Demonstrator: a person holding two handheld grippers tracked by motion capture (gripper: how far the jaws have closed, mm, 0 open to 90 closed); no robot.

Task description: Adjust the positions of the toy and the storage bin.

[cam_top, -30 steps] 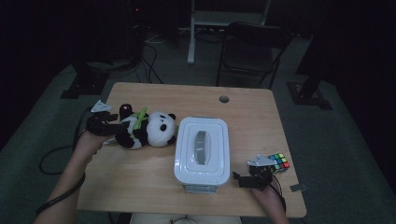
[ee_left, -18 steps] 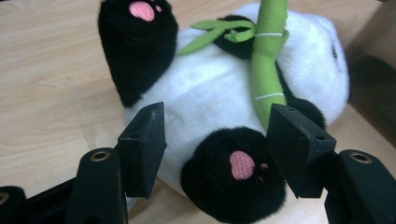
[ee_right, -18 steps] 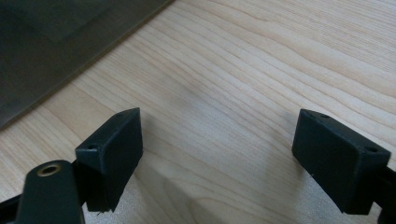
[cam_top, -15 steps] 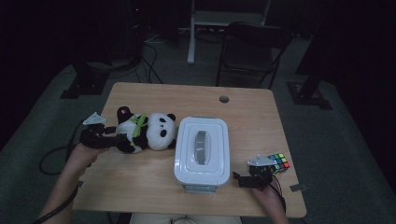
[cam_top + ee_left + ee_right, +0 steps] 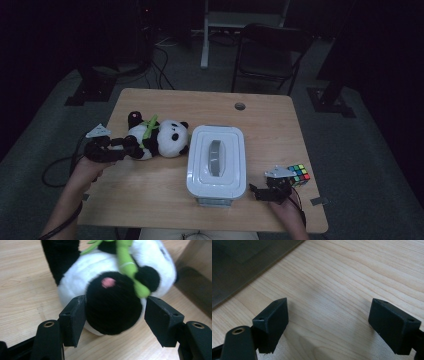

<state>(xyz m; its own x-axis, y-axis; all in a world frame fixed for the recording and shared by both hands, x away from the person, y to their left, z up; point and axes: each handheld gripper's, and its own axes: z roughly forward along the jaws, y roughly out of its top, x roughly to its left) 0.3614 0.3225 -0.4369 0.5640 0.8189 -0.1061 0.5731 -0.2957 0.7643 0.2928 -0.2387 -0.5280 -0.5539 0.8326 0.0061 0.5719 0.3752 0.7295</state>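
**Left fingers astride the panda's foot, right fingers spread over bare wood**

At the left of the worktop (image 5: 165, 185), the left gripper (image 5: 116, 150) sits at the foot end of a toy panda (image 5: 157, 140), which lies on its side near the left edge with its head just beside a white lidded box (image 5: 216, 162). In the left gripper view the fingers (image 5: 73, 320) stand wide apart on either side of the panda's black foot with its pink spot. The left finger looks to be touching the fur or very nearly so; the right finger stands a little clear of it. They are not clamped. A green stalk (image 5: 127, 263) runs across the panda's white belly. The panda's head is cut off at the top of that view, and the dark shape at its right edge is too blurred to name.

The box stands in the middle of the worktop with its lid on and a grey handle along the top.

At the right, the right gripper (image 5: 265, 190) rests low on the worktop, near the front right corner of the box. Its fingers (image 5: 272, 322) are far apart, with nothing but wood grain between them. A coloured puzzle cube (image 5: 299, 174) lies just beside it. The high view is dim, so the gripper's detail there is hard to make out.
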